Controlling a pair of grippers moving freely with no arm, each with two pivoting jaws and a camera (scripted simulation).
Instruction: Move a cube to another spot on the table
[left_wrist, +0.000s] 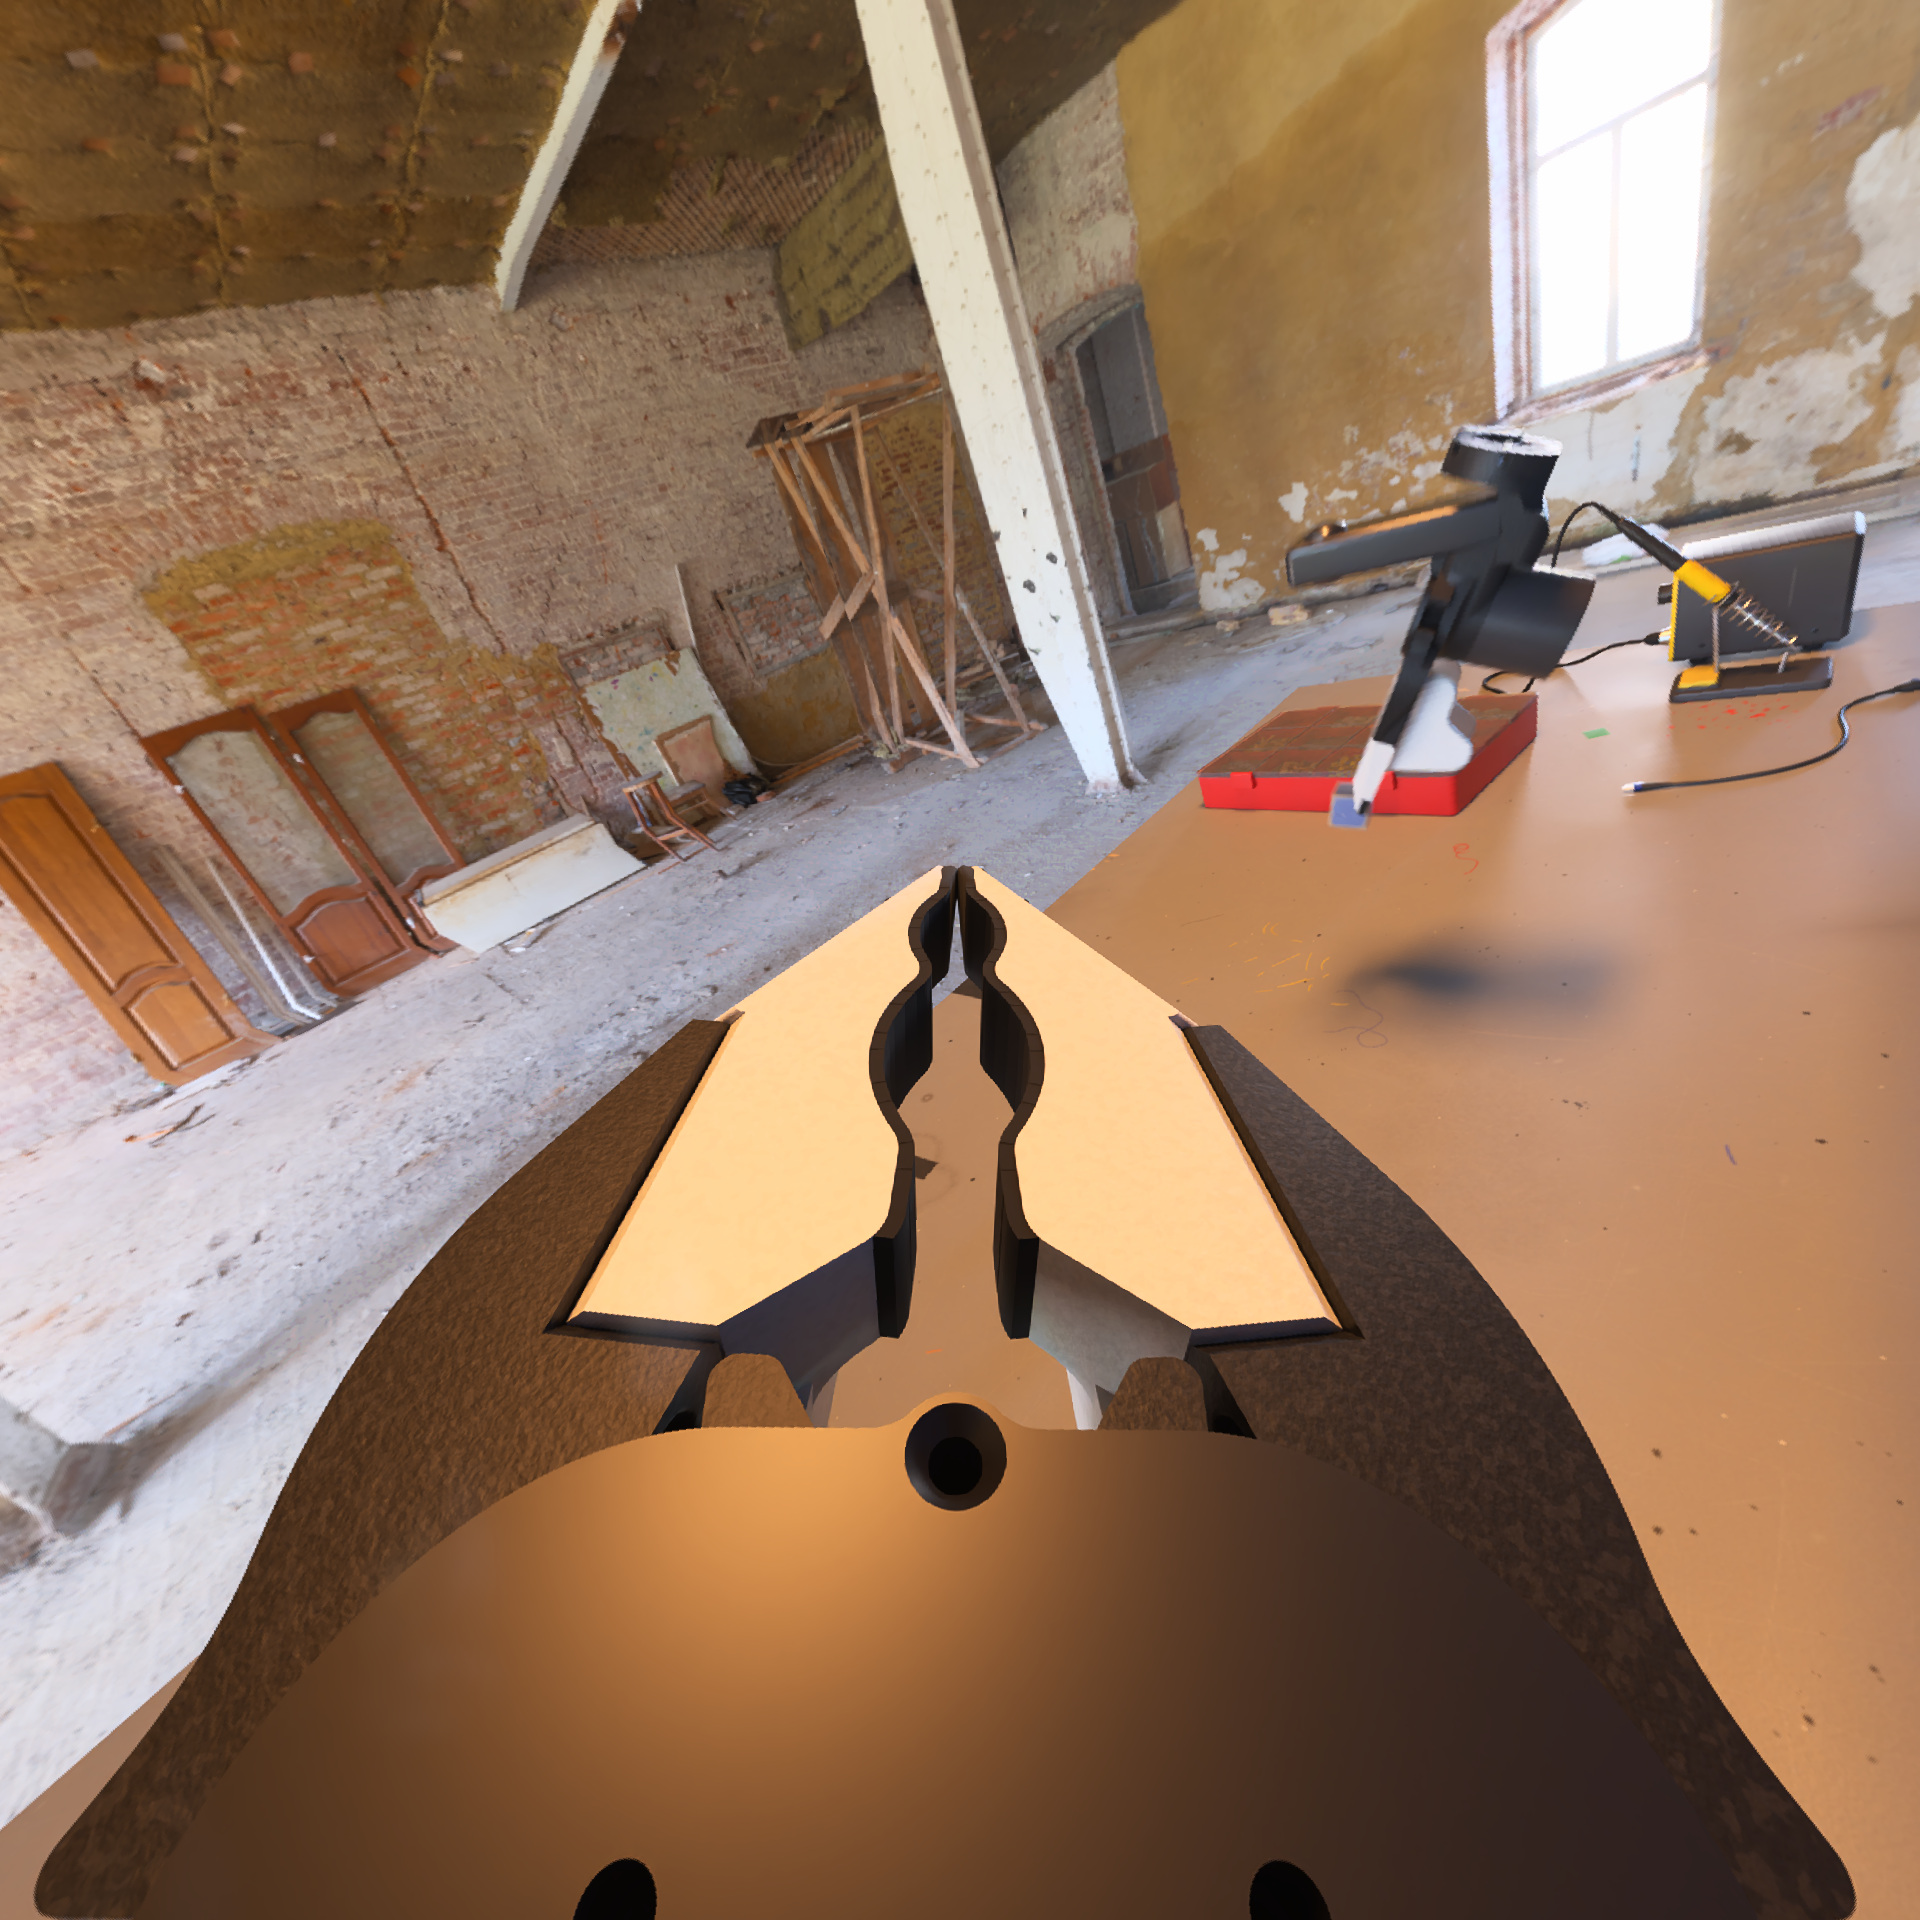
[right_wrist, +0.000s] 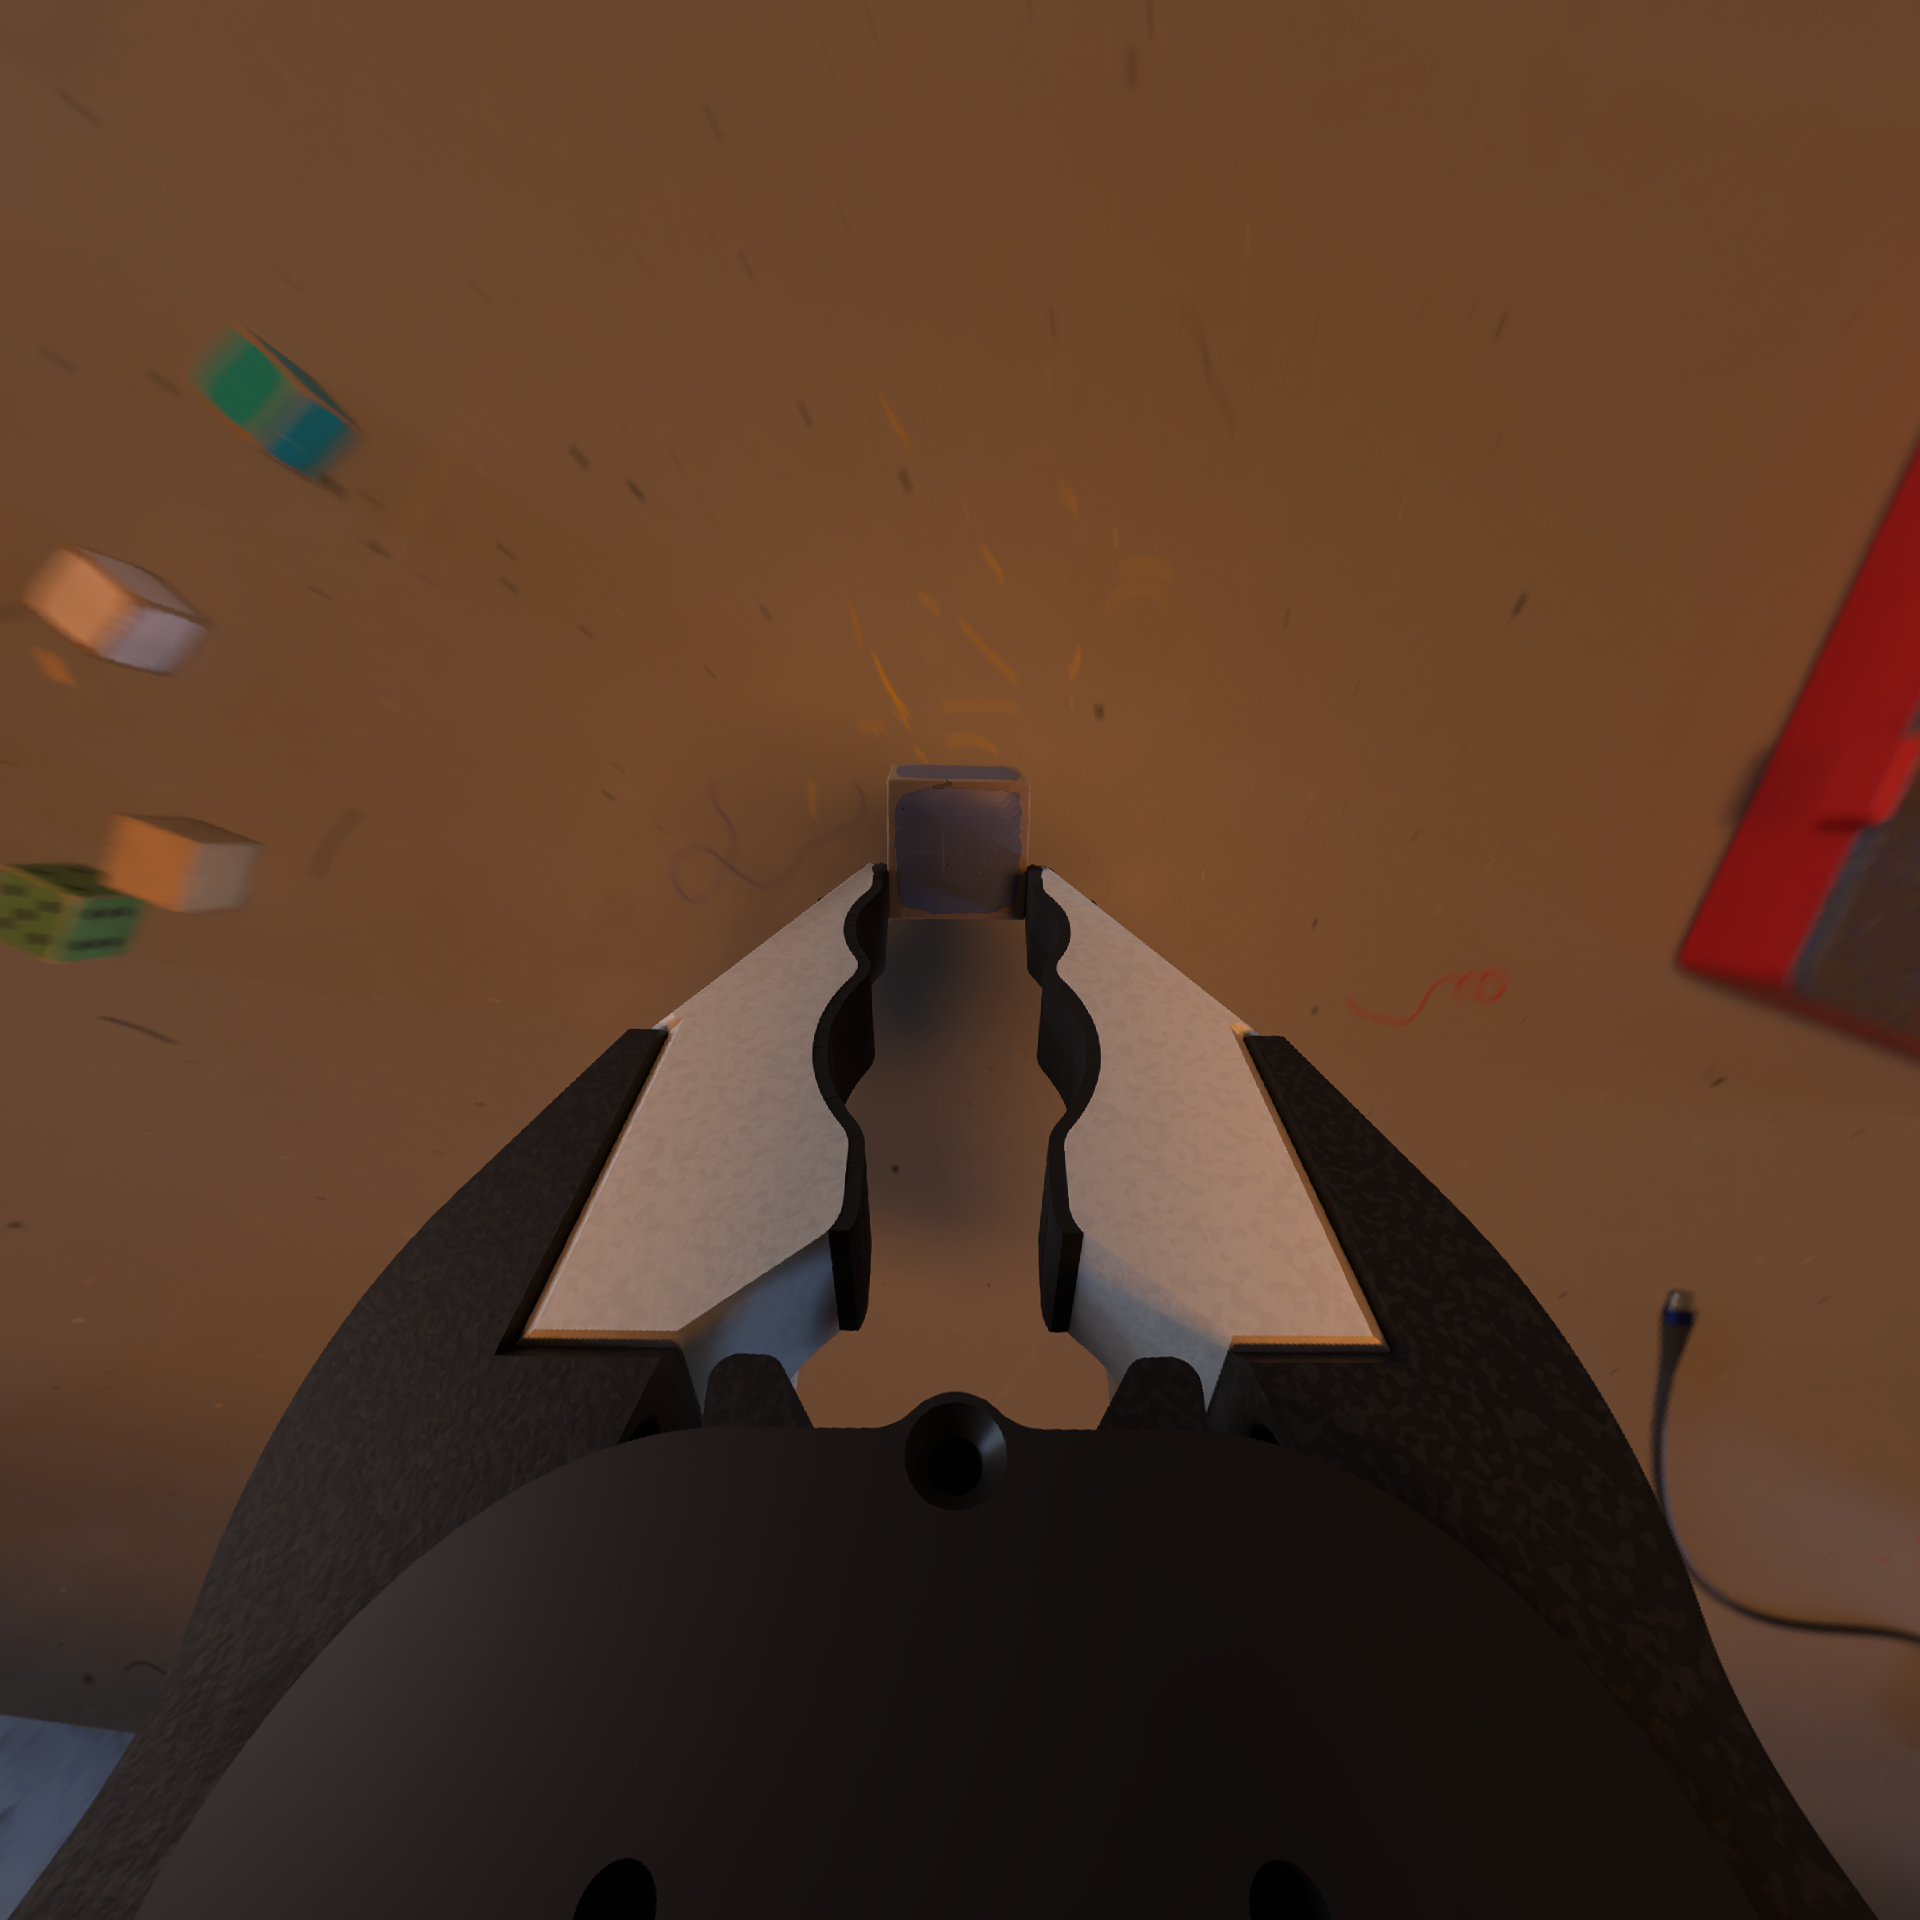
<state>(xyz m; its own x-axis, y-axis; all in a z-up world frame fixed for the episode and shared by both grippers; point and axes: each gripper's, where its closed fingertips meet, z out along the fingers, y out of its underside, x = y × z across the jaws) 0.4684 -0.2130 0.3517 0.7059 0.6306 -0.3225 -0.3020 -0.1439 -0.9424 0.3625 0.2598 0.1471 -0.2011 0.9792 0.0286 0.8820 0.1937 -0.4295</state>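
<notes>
My right gripper (right_wrist: 956, 883) is shut on a small blue-grey cube (right_wrist: 956, 847) held between its fingertips, above the brown table (right_wrist: 935, 312). The left wrist view shows that same gripper (left_wrist: 1356, 800) far off, lifted over the table with the cube (left_wrist: 1349, 810) at its tips and a blurred shadow (left_wrist: 1475, 977) below. My left gripper (left_wrist: 956, 883) is shut and empty, at the table's left edge, pointing toward the room.
Several cubes lie at the left in the right wrist view: a teal one (right_wrist: 275, 400), two white ones (right_wrist: 114, 608) (right_wrist: 182, 862), a green patterned one (right_wrist: 68, 909). A red case (left_wrist: 1371, 764) (right_wrist: 1829, 831), a soldering station (left_wrist: 1756, 613) and a cable (right_wrist: 1683, 1455) lie on the table.
</notes>
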